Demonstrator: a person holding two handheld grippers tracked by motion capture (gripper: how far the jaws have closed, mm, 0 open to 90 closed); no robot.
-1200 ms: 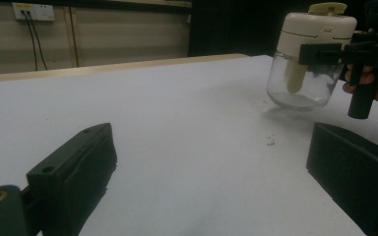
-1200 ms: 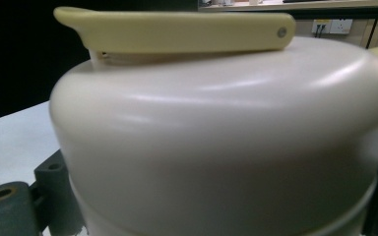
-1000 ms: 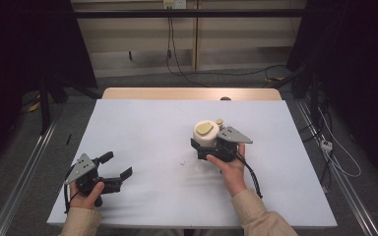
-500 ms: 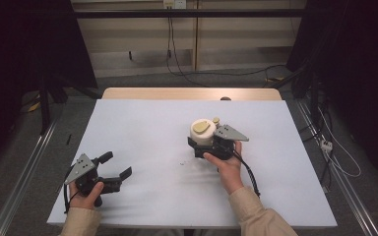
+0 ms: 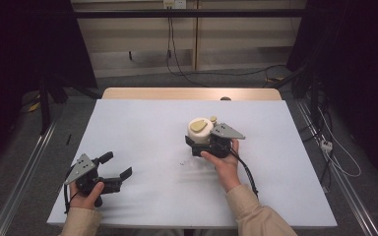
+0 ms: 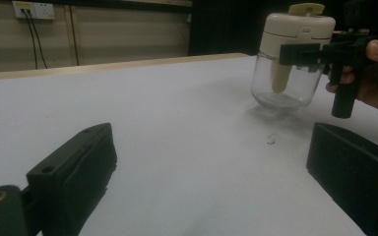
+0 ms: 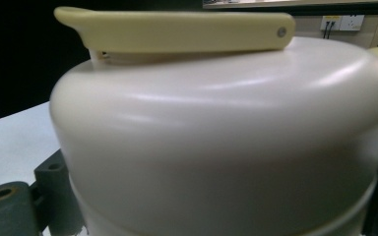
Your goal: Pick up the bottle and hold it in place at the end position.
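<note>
Holding a clear glass jar point(image 5: 200, 132) with a cream lid, the right gripper point(image 5: 204, 143) squeezes it just under the lid. A pale yellow flap point(image 7: 177, 30) lies flat on top of the lid. The jar sits near the middle of the white table point(image 5: 142, 128), and from the left gripper view its round bottom seems to hang just above the table top. The left gripper point(image 5: 112, 169) rests near the front left corner, well apart from the jar, with its jaws spread wide and nothing between them. A tiny dark speck point(image 6: 271, 140) lies on the table near the jar.
</note>
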